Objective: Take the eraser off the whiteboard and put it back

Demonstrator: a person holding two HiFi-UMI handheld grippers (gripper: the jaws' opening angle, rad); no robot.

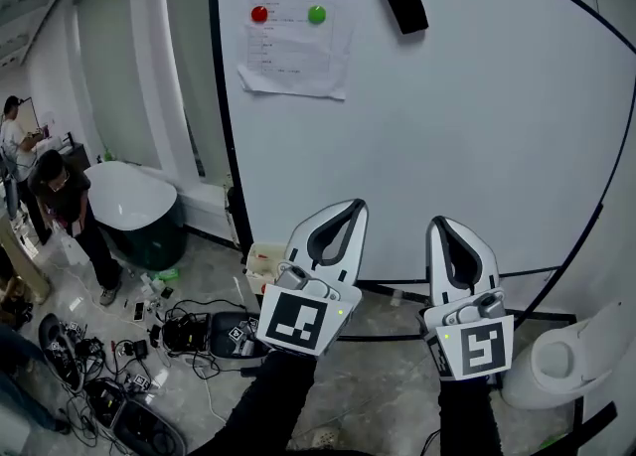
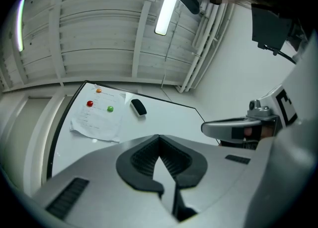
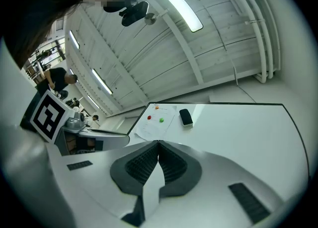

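A black eraser (image 1: 402, 2) clings to the upper part of the whiteboard (image 1: 447, 126), just right of a sheet of paper (image 1: 293, 32) pinned with orange, red and green magnets. Both grippers are held low in front of the board, well below the eraser and pointing up at it. My left gripper (image 1: 355, 207) has its jaws together and nothing between them. My right gripper (image 1: 443, 224) is likewise shut and empty. The left gripper view shows the eraser (image 2: 138, 107) beyond the closed tips of the left gripper (image 2: 159, 137); the right gripper view shows the eraser (image 3: 186, 116) beyond the right gripper (image 3: 159, 144).
A person (image 1: 62, 208) bends over by a white tub on a dark base (image 1: 134, 208) at the left. Cables and gear (image 1: 149, 350) litter the floor below left. A white rounded object (image 1: 566, 365) stands at lower right beside the board's black frame.
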